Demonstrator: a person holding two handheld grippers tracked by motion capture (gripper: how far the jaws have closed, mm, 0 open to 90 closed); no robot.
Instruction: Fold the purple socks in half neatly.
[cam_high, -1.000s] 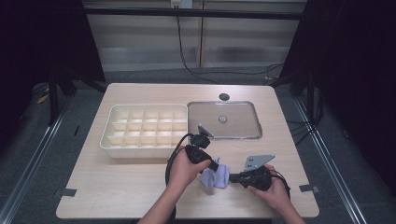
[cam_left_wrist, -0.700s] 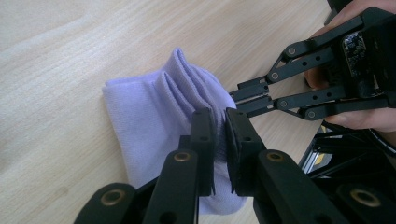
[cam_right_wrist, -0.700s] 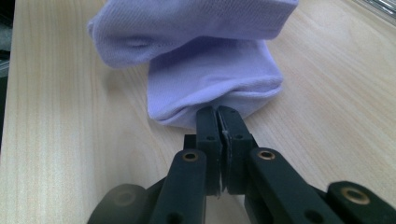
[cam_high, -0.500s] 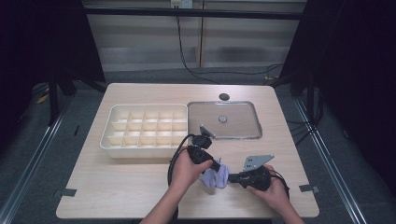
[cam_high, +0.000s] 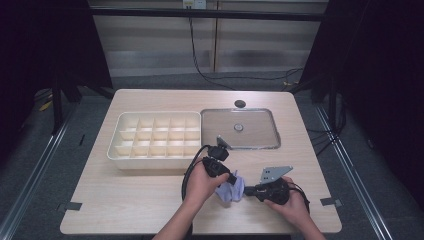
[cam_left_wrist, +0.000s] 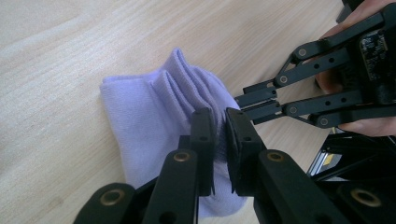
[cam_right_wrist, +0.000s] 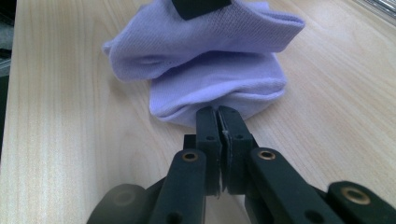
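Note:
A lilac sock (cam_high: 231, 190) lies folded and bunched on the wooden table near its front edge. My left gripper (cam_high: 229, 178) comes at it from the left and is shut on a fold of the sock (cam_left_wrist: 154, 112), with cloth pinched between the pads (cam_left_wrist: 201, 135). My right gripper (cam_high: 248, 190) comes from the right and lies low over the table. Its jaws (cam_right_wrist: 218, 117) are pressed together on the near edge of the sock (cam_right_wrist: 219, 70). In the left gripper view the right gripper (cam_left_wrist: 243, 105) touches the sock's far side. A hand holds each gripper.
A cream tray with several compartments (cam_high: 155, 137) stands behind the hands at the left. Beside it lies a flat square lid with a knob (cam_high: 239, 128). A small dark disc (cam_high: 240, 103) sits behind that. The table's front edge is close below the hands.

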